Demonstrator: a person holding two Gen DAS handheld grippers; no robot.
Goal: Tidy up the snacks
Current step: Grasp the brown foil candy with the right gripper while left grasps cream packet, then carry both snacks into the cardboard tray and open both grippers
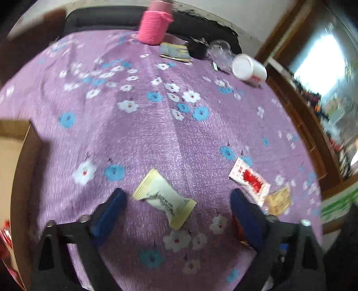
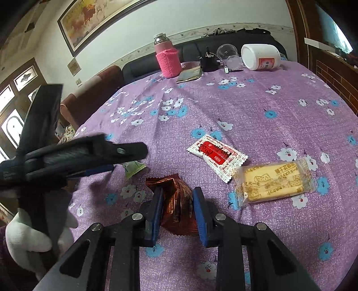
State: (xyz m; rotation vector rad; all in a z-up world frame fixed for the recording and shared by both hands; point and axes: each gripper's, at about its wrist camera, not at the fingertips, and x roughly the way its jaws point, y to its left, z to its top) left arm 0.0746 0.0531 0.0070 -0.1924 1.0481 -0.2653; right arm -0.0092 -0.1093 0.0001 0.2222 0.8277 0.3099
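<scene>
right tool (image 2: 176, 208) clamps brown packet (image 2: 179, 201); biscuit pack (image 2: 271, 182) just beside.

Purple floral tablecloth (image 2: 246, 107), dark sofa (image 2: 138, 67), framed painting (image 2: 94, 24), white wall (image 2: 201, 15)

A purple tablecloth (image 2: 257, 112) with white and blue flowers. At twelve o'clock a pink knitted bottle sleeve (image 2: 168, 62). Nearer, a red-and-white packet (image 2: 217, 154), a yellow biscuit pack (image 2: 271, 181), a brown wrapper (image 2: 179, 201).
</scene>
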